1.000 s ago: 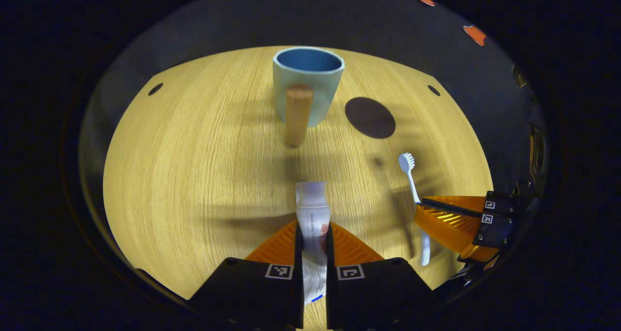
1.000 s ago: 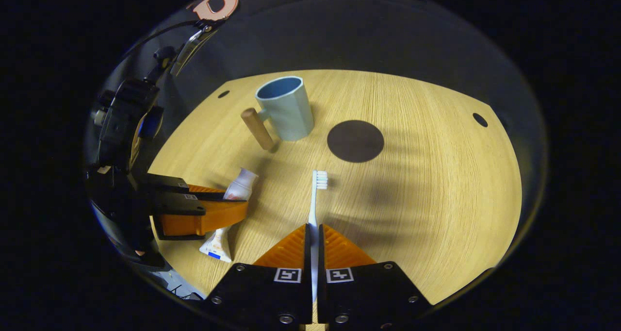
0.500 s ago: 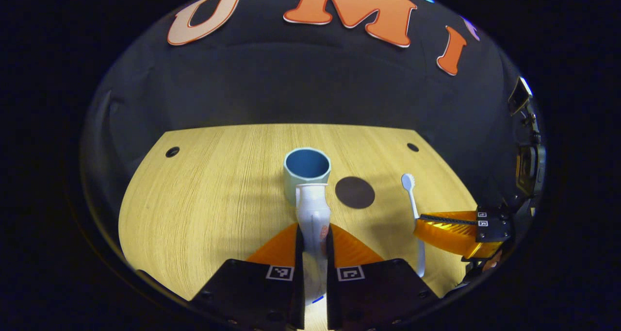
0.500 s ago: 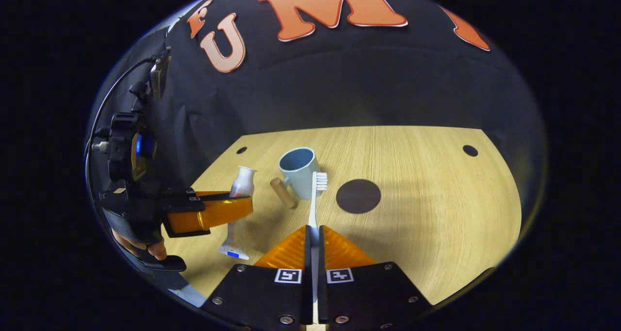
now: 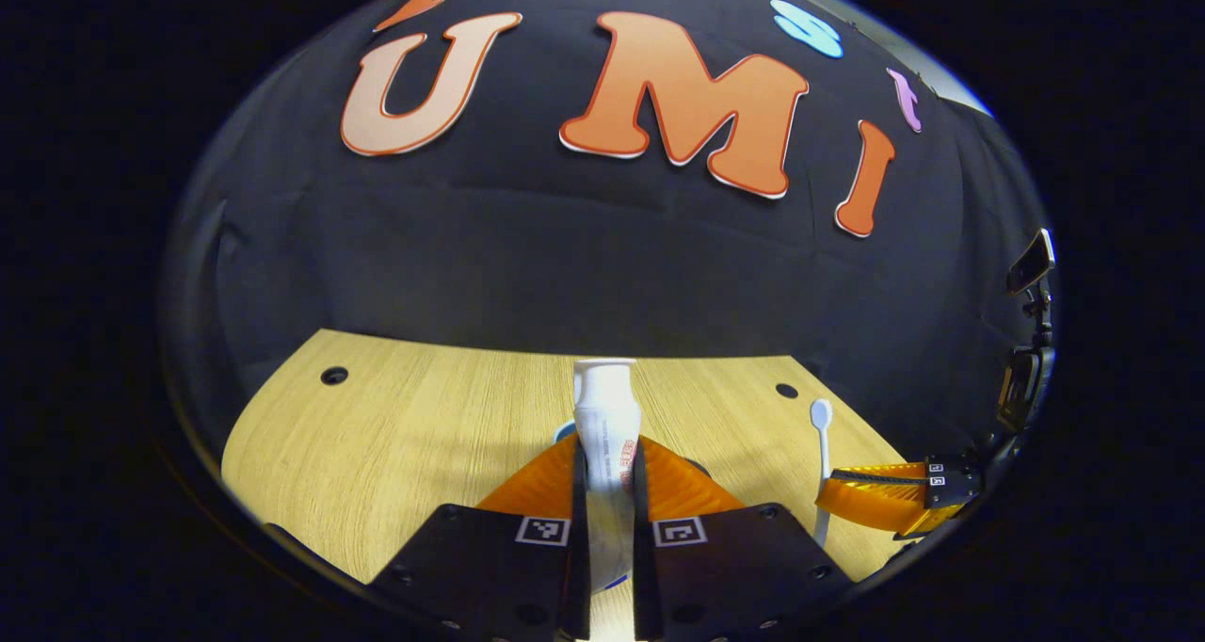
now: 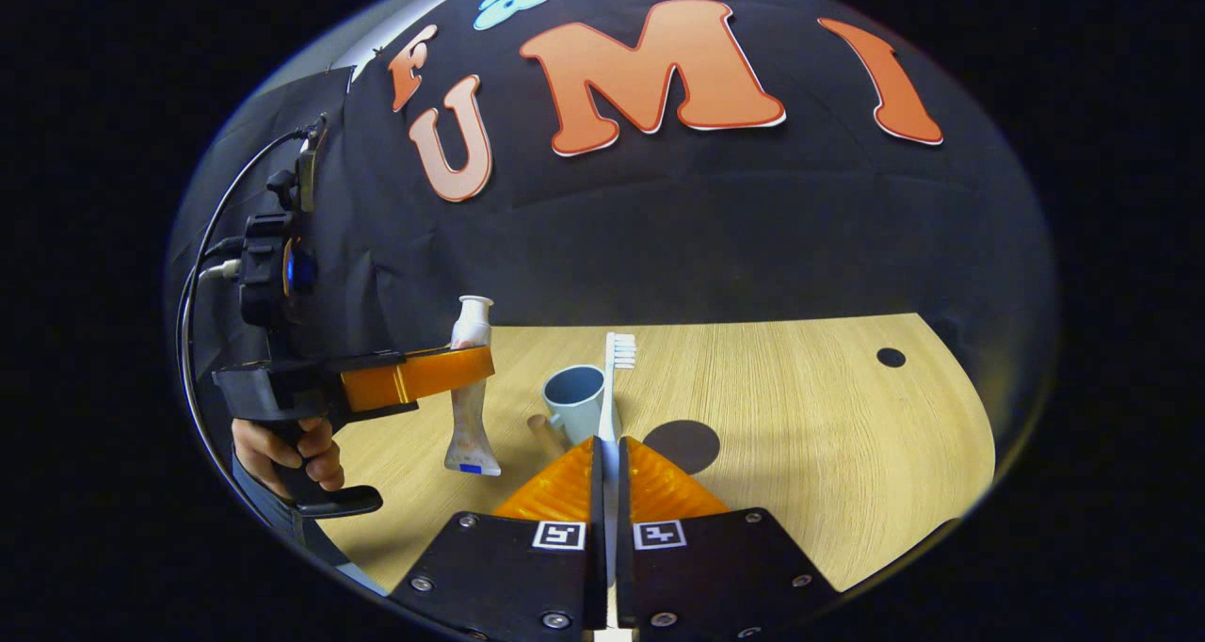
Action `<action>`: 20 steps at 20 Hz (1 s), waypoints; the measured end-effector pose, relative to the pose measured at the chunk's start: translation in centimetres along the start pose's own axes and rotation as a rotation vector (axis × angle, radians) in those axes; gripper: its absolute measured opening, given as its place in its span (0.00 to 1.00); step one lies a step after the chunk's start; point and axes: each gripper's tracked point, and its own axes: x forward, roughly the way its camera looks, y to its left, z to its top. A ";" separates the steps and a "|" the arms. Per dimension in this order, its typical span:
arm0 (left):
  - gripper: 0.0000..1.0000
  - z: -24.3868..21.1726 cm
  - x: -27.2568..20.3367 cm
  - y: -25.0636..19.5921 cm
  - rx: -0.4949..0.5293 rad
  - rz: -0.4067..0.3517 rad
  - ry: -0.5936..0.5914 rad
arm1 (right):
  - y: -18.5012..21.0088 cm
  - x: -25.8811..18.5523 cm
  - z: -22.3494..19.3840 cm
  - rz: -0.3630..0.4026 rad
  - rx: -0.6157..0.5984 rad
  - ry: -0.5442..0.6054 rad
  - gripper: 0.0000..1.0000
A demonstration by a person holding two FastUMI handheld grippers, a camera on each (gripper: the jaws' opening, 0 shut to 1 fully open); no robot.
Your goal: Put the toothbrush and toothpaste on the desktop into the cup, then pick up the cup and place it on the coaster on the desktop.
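Toothpaste tube (image 5: 607, 416), cap end up, stands clamped between the orange fingers of your left gripper (image 5: 607, 477) in the left gripper view, raised above the wooden desktop (image 5: 414, 425). A sliver of the blue cup's rim peeks beside the fingers. Far right, your right gripper (image 5: 880, 496) holds the white toothbrush (image 5: 822, 425) upright.

Right gripper view: your right gripper's jaws are closed narrowly on the toothbrush handle, its bristles pointing up. Beyond the fingertips sits the blue cup (image 6: 574, 399) with its wooden handle (image 6: 541, 432), empty, and the dark round coaster (image 6: 685, 442) just right of it. At left, your hand (image 6: 282, 449) carries the left gripper with the hanging tube.

Nothing is in the cup yet. Compared with a second ago, both items have been lifted off the desktop and tilted upright.
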 end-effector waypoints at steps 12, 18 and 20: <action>0.18 6.8 6.4 0.2 -0.005 -0.029 -0.320 | -0.6 2.3 2.3 -0.024 -0.046 -0.178 0.04; 0.17 3.9 11.1 1.6 -0.056 -0.029 -0.297 | -1.0 3.5 2.3 -0.022 -0.046 -0.210 0.04; 0.17 3.0 11.9 2.2 -0.084 -0.026 -0.285 | -1.1 4.1 2.6 -0.014 -0.026 -0.215 0.04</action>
